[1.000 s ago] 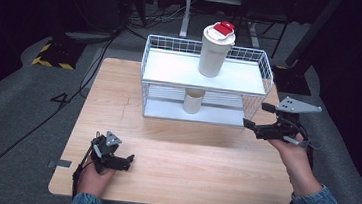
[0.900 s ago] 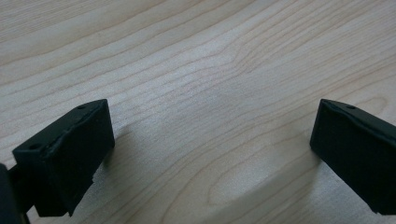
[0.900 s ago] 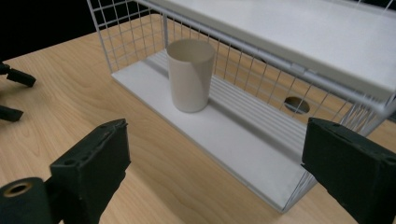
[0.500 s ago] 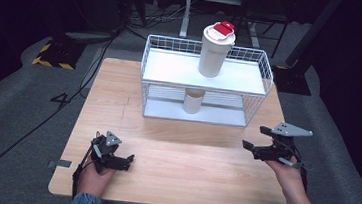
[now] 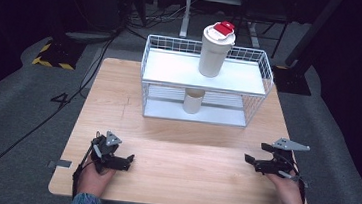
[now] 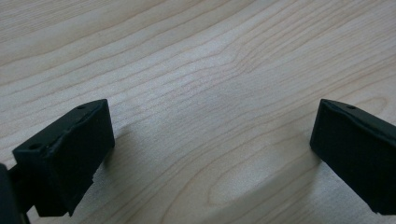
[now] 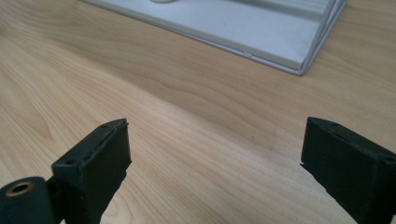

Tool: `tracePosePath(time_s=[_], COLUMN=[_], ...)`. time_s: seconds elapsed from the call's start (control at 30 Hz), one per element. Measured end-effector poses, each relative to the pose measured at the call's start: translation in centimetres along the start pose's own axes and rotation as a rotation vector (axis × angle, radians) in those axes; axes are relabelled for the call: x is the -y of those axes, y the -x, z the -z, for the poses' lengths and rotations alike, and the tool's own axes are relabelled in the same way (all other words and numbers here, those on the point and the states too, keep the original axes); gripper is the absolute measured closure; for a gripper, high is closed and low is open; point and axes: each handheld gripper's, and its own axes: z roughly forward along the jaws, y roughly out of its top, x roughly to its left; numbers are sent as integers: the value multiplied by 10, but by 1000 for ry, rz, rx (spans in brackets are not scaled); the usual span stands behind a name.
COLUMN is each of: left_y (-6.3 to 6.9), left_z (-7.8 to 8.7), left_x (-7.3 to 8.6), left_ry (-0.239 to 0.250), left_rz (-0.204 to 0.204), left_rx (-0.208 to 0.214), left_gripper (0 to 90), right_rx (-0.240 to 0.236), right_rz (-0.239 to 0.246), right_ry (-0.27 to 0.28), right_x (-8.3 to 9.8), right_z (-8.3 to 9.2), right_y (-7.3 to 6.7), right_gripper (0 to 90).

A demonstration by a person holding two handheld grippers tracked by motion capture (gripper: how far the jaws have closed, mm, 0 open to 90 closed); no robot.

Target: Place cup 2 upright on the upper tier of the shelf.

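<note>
Both tongs sit spread wide w/ nothing in them: left tongs low on the worktop, right tongs near the front right edge. The tumbler stands upright on the wire rack top shelf, well apart from both. Prob light, stiff, slick plastic, so grab mid-body below the red lid. Shelf rim's low, so lift before pulling out. Plenty of open worktop up front.

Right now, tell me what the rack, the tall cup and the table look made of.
Rack: seemingly white-coated metal wire, judging by its thin grid walls, with smooth white shelves.
Tall cup: matte off-white, probably plastic or coated paper; its red-and-white lid looks plastic.
Table: light wood or wood-look laminate, showing grain lines and a satin finish.
</note>
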Motion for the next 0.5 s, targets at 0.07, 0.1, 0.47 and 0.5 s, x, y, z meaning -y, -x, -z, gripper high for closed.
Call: tracePosePath(time_s=[0.07,0.1,0.47,0.5], left_y=[0,0,0,0], left_z=[0,0,0,0], left_x=[0,0,0,0], left_ry=[0,0,0,0], left_rz=[0,0,0,0], left_rx=[0,0,0,0], left_gripper=[2,2,2,2], right_rx=[5,11,84,91], right_rz=[0,1,42,43], right_ry=[-6,-8,-62,-66], right_x=[5,8,32,33], right_z=[-3,-4,-19,-20], right_y=[1,1,-1,-1], right_gripper=[83,83,83,83])
